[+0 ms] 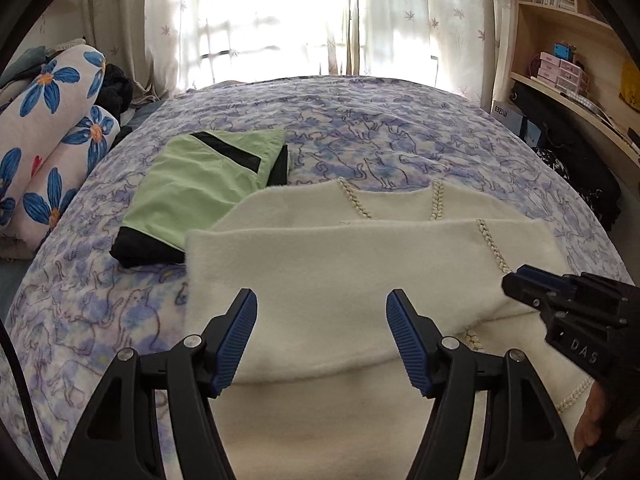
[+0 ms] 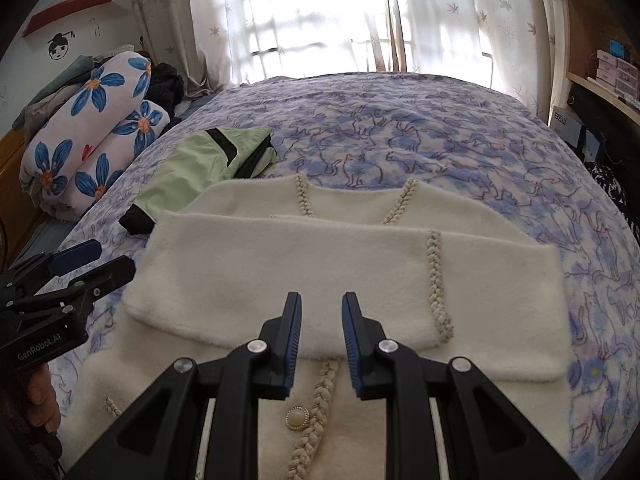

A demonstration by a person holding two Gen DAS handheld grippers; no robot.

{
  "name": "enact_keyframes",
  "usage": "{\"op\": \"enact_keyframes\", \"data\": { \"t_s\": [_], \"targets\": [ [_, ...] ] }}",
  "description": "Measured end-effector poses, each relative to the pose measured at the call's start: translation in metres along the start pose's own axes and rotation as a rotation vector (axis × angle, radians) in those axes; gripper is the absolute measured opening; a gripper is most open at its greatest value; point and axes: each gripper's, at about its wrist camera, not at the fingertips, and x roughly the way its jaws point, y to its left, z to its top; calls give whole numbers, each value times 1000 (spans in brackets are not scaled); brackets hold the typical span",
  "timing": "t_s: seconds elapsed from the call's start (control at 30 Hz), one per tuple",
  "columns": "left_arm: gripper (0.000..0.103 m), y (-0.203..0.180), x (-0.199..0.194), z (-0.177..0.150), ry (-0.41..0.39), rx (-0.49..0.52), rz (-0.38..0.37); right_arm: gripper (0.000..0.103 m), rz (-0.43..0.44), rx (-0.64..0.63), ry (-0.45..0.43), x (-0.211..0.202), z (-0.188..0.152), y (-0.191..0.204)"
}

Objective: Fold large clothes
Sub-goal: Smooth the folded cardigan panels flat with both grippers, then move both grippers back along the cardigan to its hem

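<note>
1. A bed (image 1: 360,120) under a blue-and-lilac cat-print cover fills both wrist views, with bright curtained windows (image 1: 260,20) behind it, wooden shelves (image 1: 560,60) of boxes and books to the right, and a rolled quilt with blue flowers (image 1: 52,128) lying along the left edge.
2. A cream fleece garment with braided trim (image 2: 320,264) lies across the near half of the bed, its sleeves or upper part laid over the body in a flat band; a pearl-like button (image 2: 297,418) shows near the front edge.
3. A folded green-and-black garment (image 1: 200,184) sits just beyond it to the left, touching or slightly under the cream corner.
4. The left gripper (image 1: 322,336) hangs above the cream fold with its jaws spread wide and nothing between them.
5. The right gripper (image 2: 321,344) hovers over the band with its jaws only a little apart and nothing pinched.
6. The fold looks partly done; the next move likely calls for taking hold of the near hem or a side edge and carrying it over evenly.
</note>
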Motion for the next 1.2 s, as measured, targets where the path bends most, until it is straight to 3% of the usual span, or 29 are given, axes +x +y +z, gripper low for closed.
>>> {"op": "enact_keyframes", "data": {
  "t_s": [0.1,0.33,0.4,0.47,0.57,0.67,0.73,0.9,1.2],
  "targets": [
    [66,-9,24,-10,53,-39,-29,21,23,16,42,22,-9,4],
    [66,-15,81,-37,159,-65,-17,21,32,27,116,67,-23,5],
    [66,-9,99,-44,200,-65,21,18,54,45,120,73,-24,-3],
    [66,2,106,-48,204,-87,14,12,78,59,117,72,-24,-11],
    [66,18,103,-46,197,-113,38,6,42,54,103,65,-23,-23],
    [66,37,101,-47,197,-136,85,7,-100,57,83,56,-24,-44],
    [66,50,98,-48,201,-156,99,7,-140,108,87,52,-26,-67],
    [66,67,78,-50,181,-183,109,9,-151,226,91,32,-32,-104],
    [66,58,13,-51,103,-178,126,10,-104,234,9,-25,-35,-90]
  ]
}}
